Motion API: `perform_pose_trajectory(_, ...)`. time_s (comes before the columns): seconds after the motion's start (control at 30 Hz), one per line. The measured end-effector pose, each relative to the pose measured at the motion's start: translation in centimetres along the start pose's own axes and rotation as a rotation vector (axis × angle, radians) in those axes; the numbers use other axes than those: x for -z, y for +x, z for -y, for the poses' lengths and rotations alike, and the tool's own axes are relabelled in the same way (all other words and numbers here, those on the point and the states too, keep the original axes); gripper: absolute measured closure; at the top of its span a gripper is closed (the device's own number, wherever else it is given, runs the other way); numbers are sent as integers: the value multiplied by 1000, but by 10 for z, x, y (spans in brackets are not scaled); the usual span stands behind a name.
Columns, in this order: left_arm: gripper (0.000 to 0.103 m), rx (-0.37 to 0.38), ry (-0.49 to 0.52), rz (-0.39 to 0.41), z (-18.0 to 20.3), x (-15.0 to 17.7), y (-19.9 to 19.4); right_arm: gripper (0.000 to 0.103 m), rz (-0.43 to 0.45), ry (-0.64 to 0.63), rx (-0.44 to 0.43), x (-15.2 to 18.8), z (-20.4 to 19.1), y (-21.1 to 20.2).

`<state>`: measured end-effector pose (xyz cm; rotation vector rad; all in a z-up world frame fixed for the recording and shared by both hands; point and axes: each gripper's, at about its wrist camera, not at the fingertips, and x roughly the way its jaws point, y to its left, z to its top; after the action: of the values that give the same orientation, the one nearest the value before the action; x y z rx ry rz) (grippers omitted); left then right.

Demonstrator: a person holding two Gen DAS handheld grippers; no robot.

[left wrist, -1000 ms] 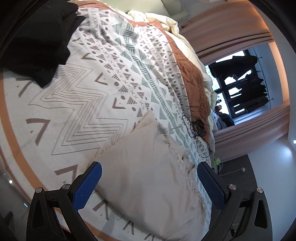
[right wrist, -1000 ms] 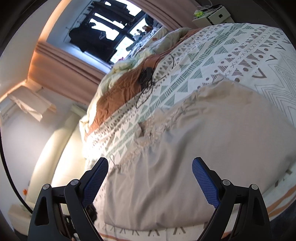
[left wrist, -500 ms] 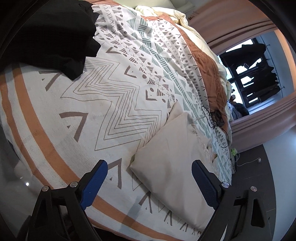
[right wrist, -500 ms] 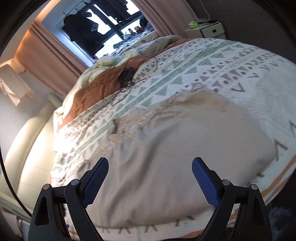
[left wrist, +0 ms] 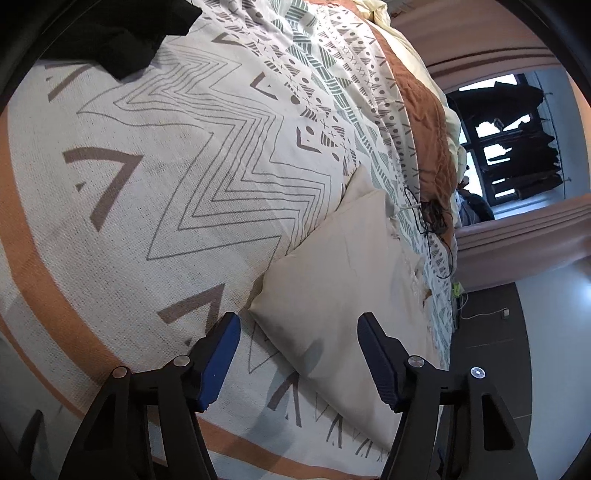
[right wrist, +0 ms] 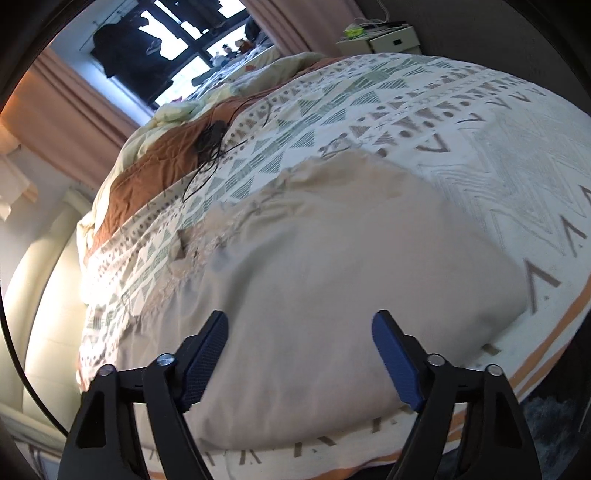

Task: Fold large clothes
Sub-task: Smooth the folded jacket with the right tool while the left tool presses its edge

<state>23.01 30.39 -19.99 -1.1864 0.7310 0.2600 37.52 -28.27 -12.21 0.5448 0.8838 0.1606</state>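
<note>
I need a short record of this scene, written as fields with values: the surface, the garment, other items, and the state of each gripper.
surface: patterned bedspread covering a bed
garment: beige cloth, lying folded and flat on the bedspread
other clothing: black garment at the far corner, apart from the beige cloth
other item: black cable tangled on the bed beyond the cloth
left gripper: open, above the cloth's near corner, holding nothing
right gripper: open, above the cloth, holding nothing
background: window with pink curtains
</note>
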Motion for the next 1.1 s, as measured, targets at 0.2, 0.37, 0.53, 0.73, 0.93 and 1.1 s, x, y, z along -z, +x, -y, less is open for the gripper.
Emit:
perform_pose_trajectory(0.2,49,16,-47,-15,1,-5,12,32,-59,-42,-63,15,-32,15)
perform_pose_trajectory(0.37,49,44,-73,-18,0,-10,18,32,-103,-65,-99,26,-48,22)
perform_pose_trajectory(0.53,58,74,-91,7,0,-14,20,32,-150,-98,-110,39,-62,27)
perform_pose_trajectory(0.73,93,58,-53,34,7,-10,8,32,-207,-173,-123,56,-85,30)
perform_pose_trajectory(0.93,95,65,-40,73,14,2,-13,32,-275,-271,-127,78,-108,32)
perform_pose_trajectory(1.1,95,95,-56,85,8,18,-31,32,-299,-366,-89,96,-122,30)
